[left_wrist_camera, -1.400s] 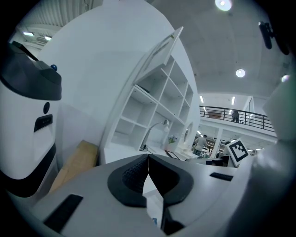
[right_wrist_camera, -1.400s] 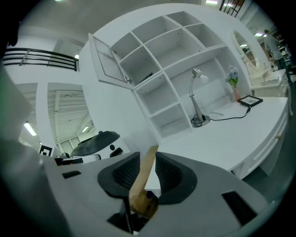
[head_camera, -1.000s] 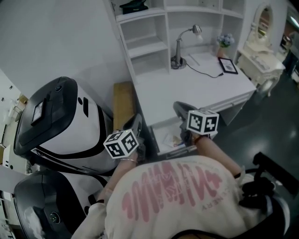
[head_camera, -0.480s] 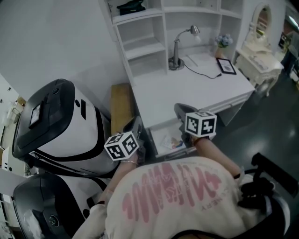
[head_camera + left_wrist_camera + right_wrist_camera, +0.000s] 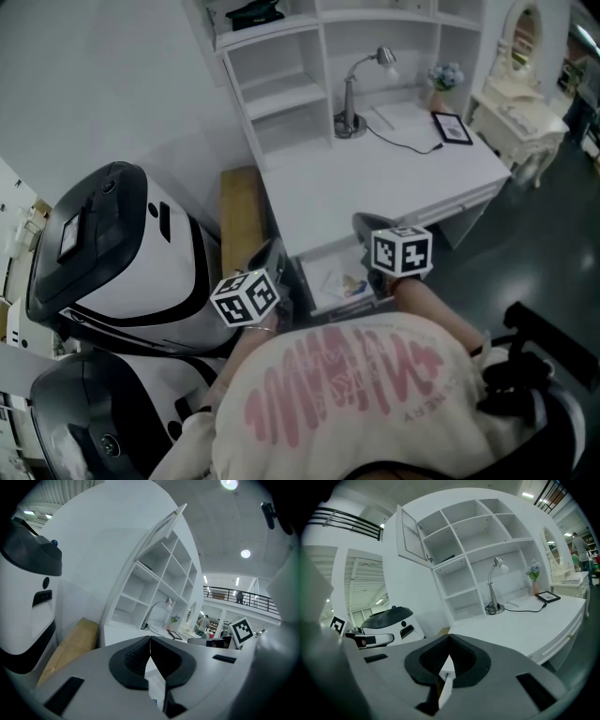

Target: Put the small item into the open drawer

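Under the front edge of the white surface, the open drawer holds small colourful items I can't identify. My right tool, beside it, has just closed, empty; my left tool is closed too.

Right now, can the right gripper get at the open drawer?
Probably yes: the right gripper hangs above the open drawer, nothing visible in the way. Its fingers have just closed, tips together, no item plainly between them.

the right gripper is over the open drawer, the left gripper just beside it.
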